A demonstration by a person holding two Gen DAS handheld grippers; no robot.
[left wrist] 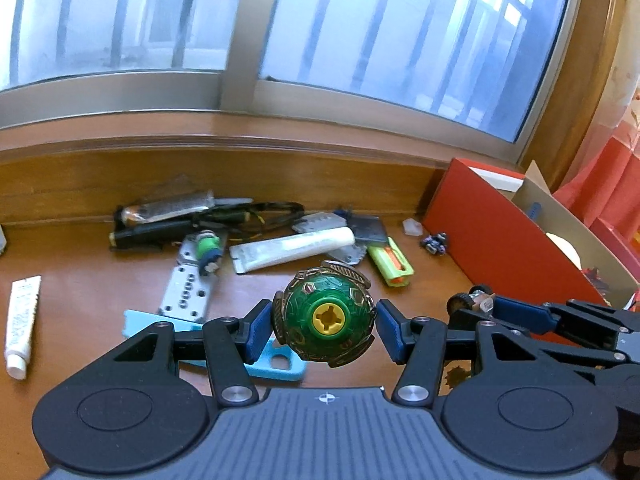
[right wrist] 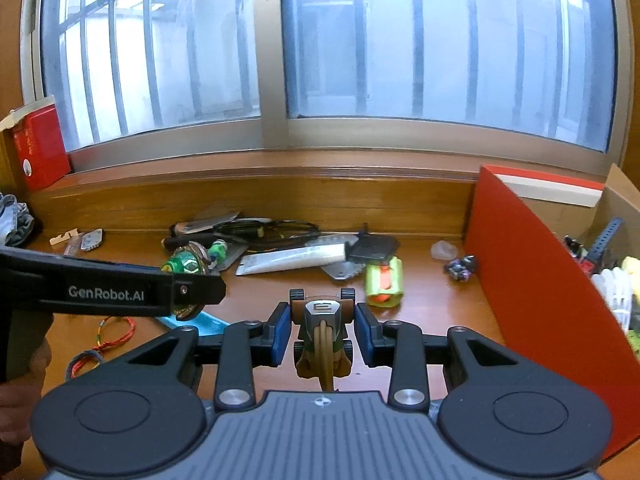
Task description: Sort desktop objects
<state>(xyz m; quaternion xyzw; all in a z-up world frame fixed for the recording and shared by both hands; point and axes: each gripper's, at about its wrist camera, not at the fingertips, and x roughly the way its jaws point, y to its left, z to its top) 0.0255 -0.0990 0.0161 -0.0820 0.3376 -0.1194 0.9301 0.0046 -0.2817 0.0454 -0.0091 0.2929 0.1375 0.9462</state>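
Note:
My left gripper [left wrist: 324, 324] is shut on a green spinning top [left wrist: 324, 318] with a yellow hub, held above the wooden desk [left wrist: 80, 292]. The top also shows in the right wrist view [right wrist: 186, 266], behind the left gripper's arm [right wrist: 108, 290]. My right gripper [right wrist: 322, 330] is shut on a small brown toy car [right wrist: 322, 328] with black wheels, held above the desk. The right gripper and the car also show in the left wrist view [left wrist: 476, 300], to the right of the top.
A clutter pile lies by the back wall: a white tube [left wrist: 292, 250], a metal plate [left wrist: 188, 284], cables [left wrist: 256, 216], a green-orange toy [left wrist: 390, 262]. A blue case [left wrist: 276, 364] lies under the left gripper. A red-sided box [right wrist: 532, 276] with toys stands right. Bracelets [right wrist: 108, 336] lie left.

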